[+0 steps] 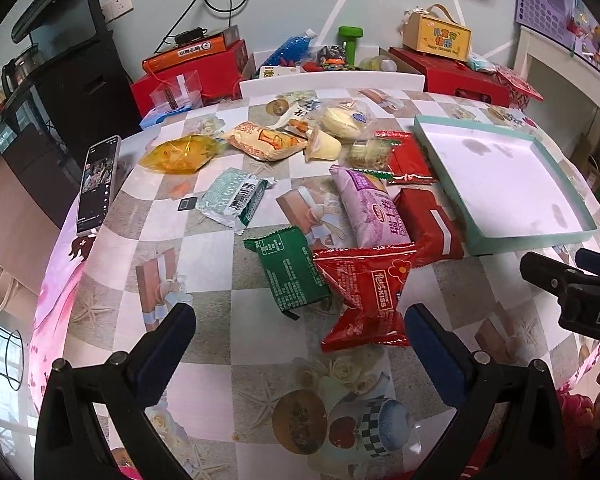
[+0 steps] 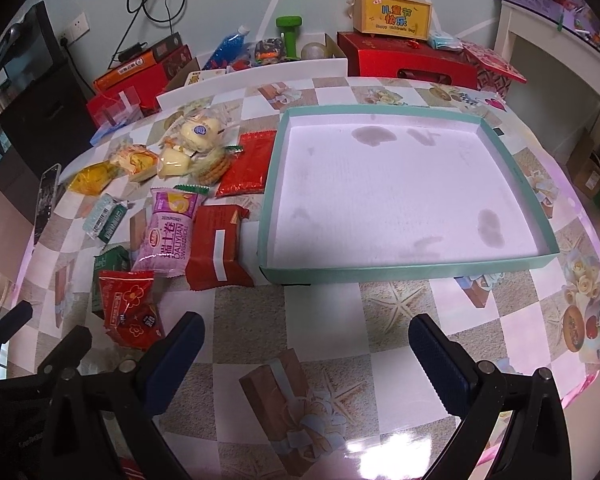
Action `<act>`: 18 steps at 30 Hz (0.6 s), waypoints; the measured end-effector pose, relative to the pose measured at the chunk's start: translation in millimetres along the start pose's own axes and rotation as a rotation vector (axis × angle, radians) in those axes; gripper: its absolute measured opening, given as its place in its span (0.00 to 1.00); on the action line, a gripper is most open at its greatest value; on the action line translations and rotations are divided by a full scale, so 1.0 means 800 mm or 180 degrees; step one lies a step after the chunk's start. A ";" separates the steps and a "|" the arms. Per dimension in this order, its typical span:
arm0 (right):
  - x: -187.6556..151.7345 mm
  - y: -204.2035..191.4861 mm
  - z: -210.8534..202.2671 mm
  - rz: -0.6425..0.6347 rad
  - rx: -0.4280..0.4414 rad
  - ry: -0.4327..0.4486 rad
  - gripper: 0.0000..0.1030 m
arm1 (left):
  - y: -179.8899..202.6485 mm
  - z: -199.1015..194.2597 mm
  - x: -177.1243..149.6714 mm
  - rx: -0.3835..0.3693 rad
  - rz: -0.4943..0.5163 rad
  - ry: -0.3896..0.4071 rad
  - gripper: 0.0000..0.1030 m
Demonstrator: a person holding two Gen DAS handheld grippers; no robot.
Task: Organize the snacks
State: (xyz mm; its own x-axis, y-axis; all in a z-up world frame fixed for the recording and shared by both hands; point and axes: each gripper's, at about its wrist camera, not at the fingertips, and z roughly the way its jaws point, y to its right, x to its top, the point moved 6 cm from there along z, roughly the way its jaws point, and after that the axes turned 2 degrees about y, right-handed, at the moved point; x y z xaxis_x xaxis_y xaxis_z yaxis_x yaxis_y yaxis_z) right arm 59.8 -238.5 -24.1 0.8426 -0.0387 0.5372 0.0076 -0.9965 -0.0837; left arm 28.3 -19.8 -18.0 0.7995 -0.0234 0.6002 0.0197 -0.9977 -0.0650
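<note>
Several snack packets lie loose on the table left of a shallow teal tray (image 2: pixel 516 176), which holds nothing; the tray also shows in the left wrist view (image 1: pixel 532 240). Nearest my left gripper (image 1: pixel 300 326) are a red packet (image 1: pixel 366 296) and a green packet (image 1: pixel 292 270). A purple Swiss-roll packet (image 1: pixel 370 208) and a dark red packet (image 1: pixel 432 222) lie beyond. My left gripper is open and empty. My right gripper (image 2: pixel 306 334) is open and empty over bare table in front of the tray. The red packet (image 2: pixel 130 308) lies just left of it.
A phone (image 1: pixel 96 184) lies at the table's left edge. Yellow, cream and pale green packets (image 1: pixel 236 196) lie further back. Red boxes (image 2: pixel 408 62), bottles and a yellow gift box (image 2: pixel 394 14) stand behind the table. My right gripper shows in the left wrist view (image 1: pixel 572 280).
</note>
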 end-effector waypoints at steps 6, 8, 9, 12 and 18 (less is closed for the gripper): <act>0.001 0.001 -0.004 0.0006 0.0008 0.0036 1.00 | -0.007 -0.001 0.003 0.0083 -0.0043 0.0058 1.00; 0.001 0.001 -0.005 0.0009 0.0012 0.0055 1.00 | -0.009 -0.001 0.004 0.0100 -0.0058 0.0067 1.00; 0.002 0.001 -0.005 0.0018 0.0022 0.0064 1.00 | -0.010 -0.001 0.004 0.0102 -0.0062 0.0066 1.00; 0.002 0.002 -0.007 0.0029 0.0033 0.0084 1.00 | -0.010 0.000 0.005 0.0067 -0.0069 0.0058 1.00; 0.003 0.000 -0.008 0.0026 0.0040 0.0096 1.00 | -0.005 -0.003 0.007 -0.0023 -0.0049 0.0093 1.00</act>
State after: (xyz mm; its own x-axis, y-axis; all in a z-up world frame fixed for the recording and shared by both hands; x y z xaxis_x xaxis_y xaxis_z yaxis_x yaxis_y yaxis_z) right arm 58.0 -238.9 -17.6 0.8260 -0.0494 0.5615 0.0076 -0.9951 -0.0987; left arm 31.1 -16.4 -12.4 0.7812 -0.0099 0.6242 0.0273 -0.9984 -0.0500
